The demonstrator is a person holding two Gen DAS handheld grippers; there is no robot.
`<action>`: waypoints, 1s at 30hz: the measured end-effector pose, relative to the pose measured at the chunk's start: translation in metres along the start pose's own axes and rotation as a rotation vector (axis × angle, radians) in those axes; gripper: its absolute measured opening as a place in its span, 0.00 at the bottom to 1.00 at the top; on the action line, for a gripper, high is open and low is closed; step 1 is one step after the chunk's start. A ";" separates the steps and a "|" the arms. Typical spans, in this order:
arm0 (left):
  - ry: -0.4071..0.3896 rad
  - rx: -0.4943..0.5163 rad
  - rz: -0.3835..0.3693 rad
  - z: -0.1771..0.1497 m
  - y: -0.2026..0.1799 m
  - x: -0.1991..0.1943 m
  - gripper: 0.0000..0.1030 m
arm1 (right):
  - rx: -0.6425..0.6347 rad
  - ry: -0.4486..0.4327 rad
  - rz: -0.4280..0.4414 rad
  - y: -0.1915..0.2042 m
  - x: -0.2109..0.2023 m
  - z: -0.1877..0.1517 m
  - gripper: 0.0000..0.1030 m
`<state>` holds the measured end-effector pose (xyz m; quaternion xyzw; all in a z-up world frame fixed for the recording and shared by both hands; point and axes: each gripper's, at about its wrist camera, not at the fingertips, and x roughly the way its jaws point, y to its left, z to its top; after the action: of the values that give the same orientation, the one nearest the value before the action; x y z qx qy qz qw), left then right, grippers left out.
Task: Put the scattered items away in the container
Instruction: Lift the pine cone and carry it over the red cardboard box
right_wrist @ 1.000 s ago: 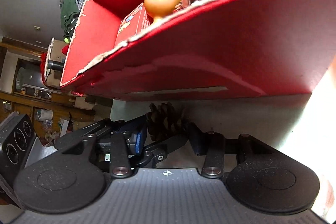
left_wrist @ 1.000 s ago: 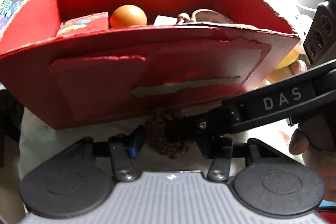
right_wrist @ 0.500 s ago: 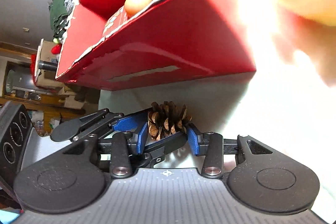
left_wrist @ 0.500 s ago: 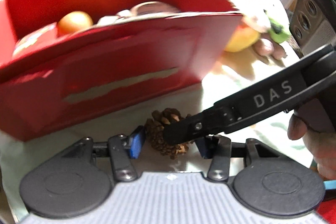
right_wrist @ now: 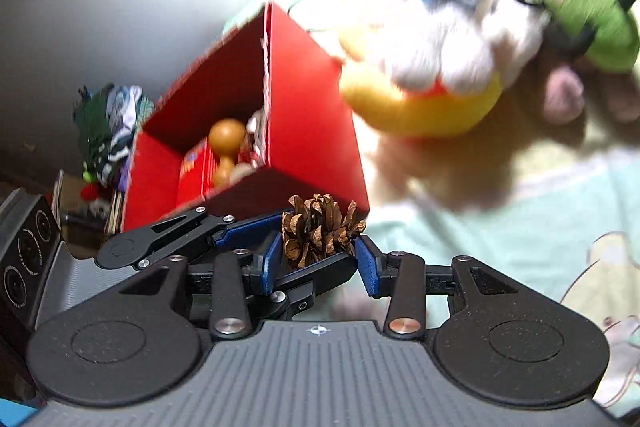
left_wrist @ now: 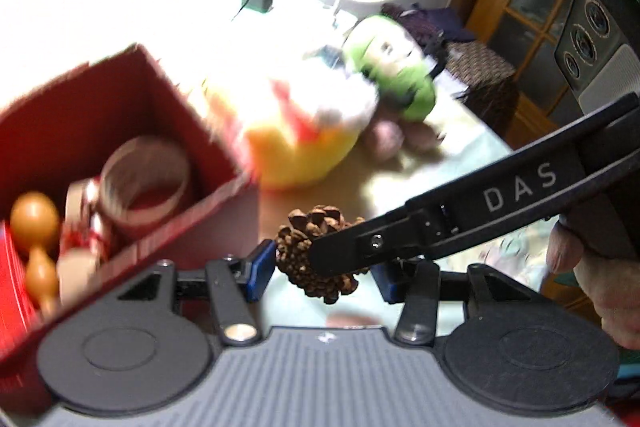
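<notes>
Two grippers on one pine cone (left_wrist: pixel 298 241) (right_wrist: pixel 320 227).

Your right gripper (right_wrist: pixel 320 261) is clamped on it. Both blue pads (right_wrist: pixel 274 259) press its flanks.

Your left gripper (left_wrist: pixel 324 271) also brackets the cone. Its near pad (left_wrist: pixel 260 267) touches the scales. The far pad is partly hidden behind the right gripper's black finger, which crosses in front. In the right wrist view the left fingers sit one behind and one under the cone, so it reads as gripped there too.

Cone: brown, dry, scales flared open, paler tips, stubby rounded shape.

It is outside the red box (left_wrist: pixel 200 227) (right_wrist: pixel 312 131), just beside the near corner.

The box is open-topped cardboard with torn edges. Inside are an orange gourd-shaped piece (left_wrist: pixel 30 223) (right_wrist: pixel 226 135) and a tape roll (left_wrist: pixel 144 179); other small bits are too blurred to name.

Past the box, a yellow-and-white plush (left_wrist: pixel 304 155) (right_wrist: pixel 432 107) and a green plush (left_wrist: pixel 400 79) (right_wrist: pixel 592 27) lie on the pale green cloth (right_wrist: pixel 480 227).

Your hand (left_wrist: pixel 600 287) shows at the right edge of the left wrist view.
</notes>
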<state>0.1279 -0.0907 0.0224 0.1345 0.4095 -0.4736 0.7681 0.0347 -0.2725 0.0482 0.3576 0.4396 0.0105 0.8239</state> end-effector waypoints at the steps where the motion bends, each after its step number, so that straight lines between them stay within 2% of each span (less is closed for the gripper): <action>1: -0.017 0.012 -0.002 0.007 -0.002 -0.003 0.48 | -0.008 -0.024 -0.003 0.003 -0.006 0.005 0.42; 6: -0.102 0.042 0.012 0.040 0.001 -0.025 0.48 | -0.077 -0.109 0.002 0.044 -0.014 0.030 0.42; 10: -0.154 0.036 0.068 0.059 0.017 -0.045 0.48 | -0.149 -0.109 0.016 0.081 0.006 0.051 0.42; 13: -0.159 -0.002 0.099 0.060 0.036 -0.054 0.48 | -0.202 -0.069 0.019 0.098 0.020 0.061 0.42; 20: -0.118 -0.121 0.140 0.046 0.078 -0.053 0.48 | -0.302 0.056 -0.003 0.126 0.067 0.068 0.42; 25: -0.064 -0.217 0.128 0.023 0.103 -0.049 0.48 | -0.345 0.143 -0.035 0.135 0.093 0.066 0.42; 30: 0.004 -0.287 0.099 0.008 0.120 -0.032 0.48 | -0.443 0.270 -0.119 0.149 0.127 0.063 0.41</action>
<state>0.2258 -0.0137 0.0305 0.0442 0.4673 -0.3713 0.8011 0.2029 -0.1558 0.0686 0.1376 0.5530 0.1056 0.8149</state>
